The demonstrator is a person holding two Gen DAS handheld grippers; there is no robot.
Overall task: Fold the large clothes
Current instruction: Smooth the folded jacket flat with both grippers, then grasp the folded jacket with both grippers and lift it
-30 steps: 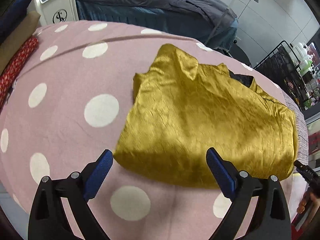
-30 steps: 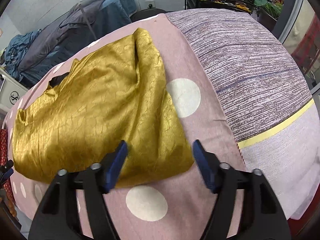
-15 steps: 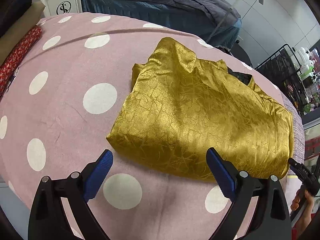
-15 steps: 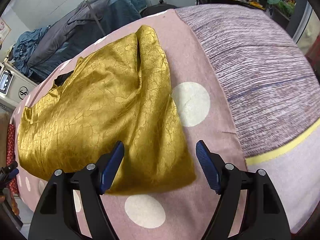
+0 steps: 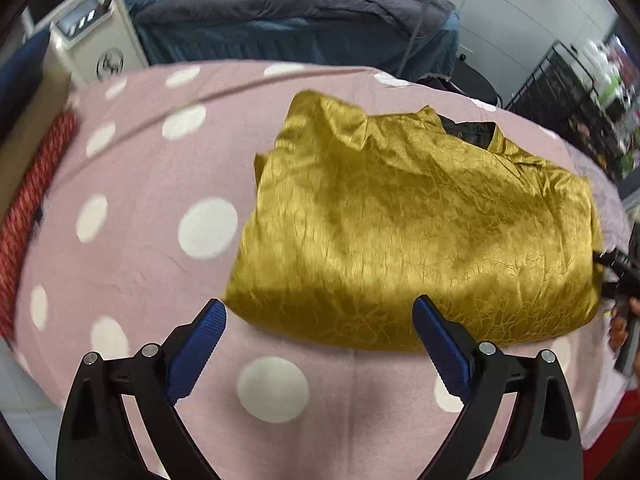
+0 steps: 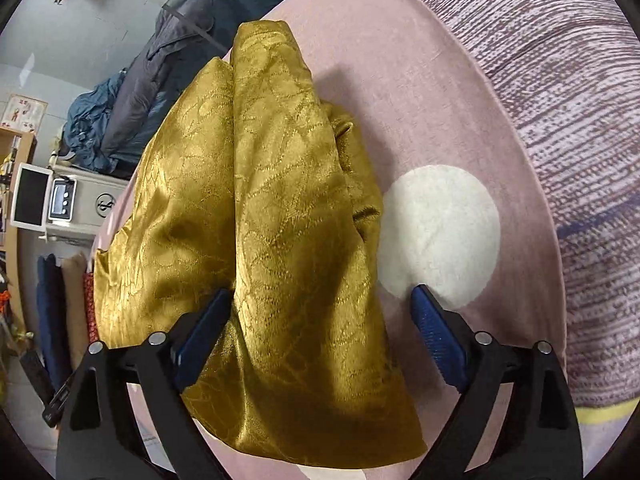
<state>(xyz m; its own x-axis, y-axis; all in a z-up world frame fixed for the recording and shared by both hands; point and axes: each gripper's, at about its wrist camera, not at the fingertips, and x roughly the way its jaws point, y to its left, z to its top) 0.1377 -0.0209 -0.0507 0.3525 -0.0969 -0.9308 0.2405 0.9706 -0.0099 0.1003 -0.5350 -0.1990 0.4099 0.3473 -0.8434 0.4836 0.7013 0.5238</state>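
A shiny gold garment lies folded into a rough rectangle on a pink cover with white dots; its dark collar lining shows at the far edge. My left gripper is open, just short of the garment's near edge, its fingers apart from the cloth. In the right wrist view the garment runs away from me, its near end lying between the wide-open fingers of my right gripper. The right gripper also shows at the garment's right end in the left wrist view.
A grey-purple striped cloth covers the bed to the right. A red patterned cloth lies at the left edge. Behind the bed stand a white machine, a heap of dark bedding and a black rack.
The right gripper has moved forward and down, so the garment's right end now lies between its open fingers. The left gripper has come closer to the near edge.
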